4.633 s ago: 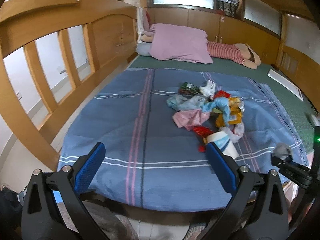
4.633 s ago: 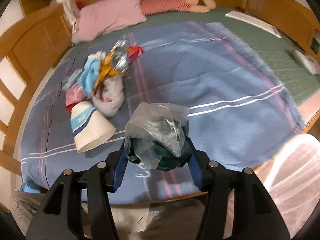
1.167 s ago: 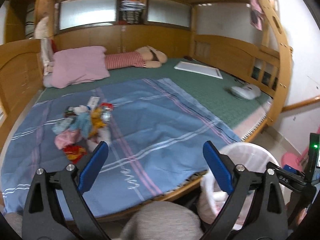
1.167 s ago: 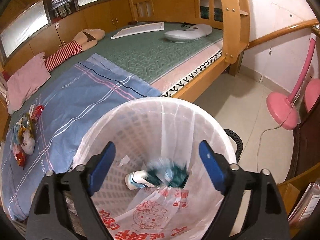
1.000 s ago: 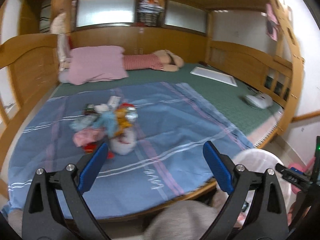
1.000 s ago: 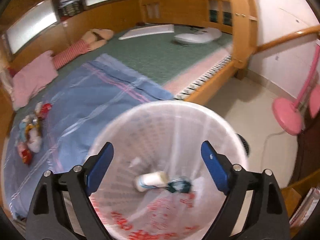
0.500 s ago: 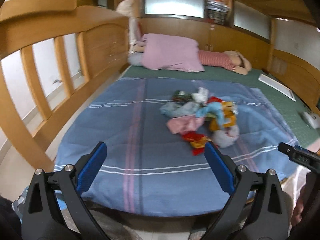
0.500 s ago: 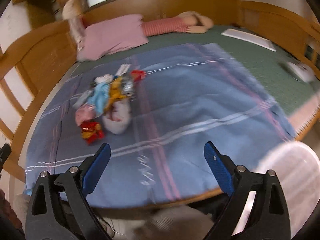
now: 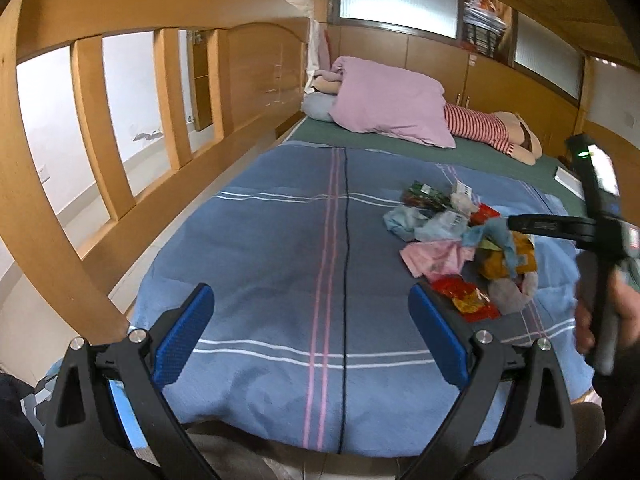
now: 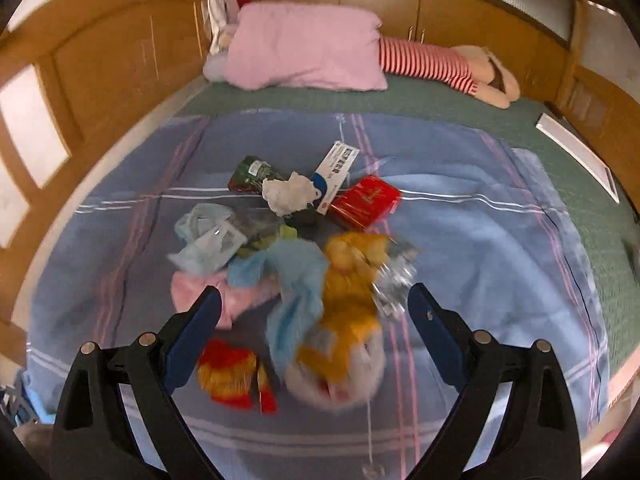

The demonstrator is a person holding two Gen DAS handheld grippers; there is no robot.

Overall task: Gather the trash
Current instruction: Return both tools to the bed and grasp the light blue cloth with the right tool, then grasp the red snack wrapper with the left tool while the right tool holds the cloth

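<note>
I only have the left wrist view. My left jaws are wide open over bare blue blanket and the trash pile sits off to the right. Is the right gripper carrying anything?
Observer: No. In the right wrist view the right gripper is open with nothing held, hanging over the near end of the trash pile.
Operator: What lies directly under it?
Observer: A yellow wrapper and a light blue wrapper lie between the pads, blurred by motion.
Operator: I can barely make out the far end of the pile. What is there?
Observer: A red box lies flat on the blue blanket, next to a white and blue carton and a crumpled white tissue.
</note>
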